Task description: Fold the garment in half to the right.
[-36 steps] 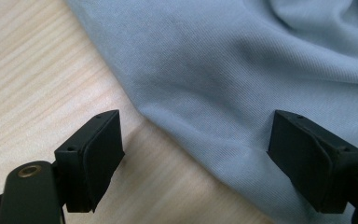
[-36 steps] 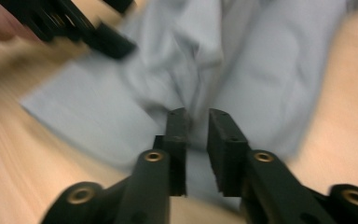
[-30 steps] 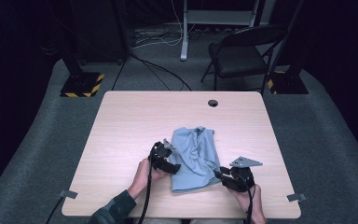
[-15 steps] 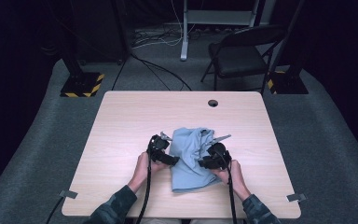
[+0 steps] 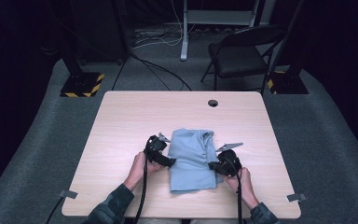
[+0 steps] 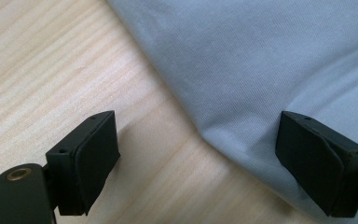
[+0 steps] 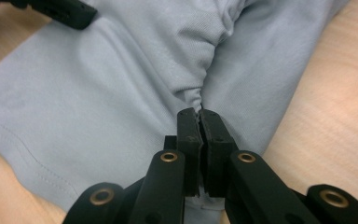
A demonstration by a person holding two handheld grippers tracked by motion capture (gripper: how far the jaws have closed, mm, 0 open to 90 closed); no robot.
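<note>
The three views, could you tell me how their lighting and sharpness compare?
High view: table evenly lit, surroundings dark, slightly soft. Left gripper view: crisp weave on the blue cloth, shadow beside one finger. Right gripper view: near fingers sharp, far cloth softer.

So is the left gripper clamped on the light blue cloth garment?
No, the left gripper has its jaws wide apart, the light blue cloth garment's edge lying loose between them.

Legible text, labels, brands, numbers: none that I can read. My jaws and the cloth under them carry no lettering. Sign-like marking: yellow-and-black hazard stripes (image 5: 83, 87) on a floor stand base, possibly another at the far right.
</note>
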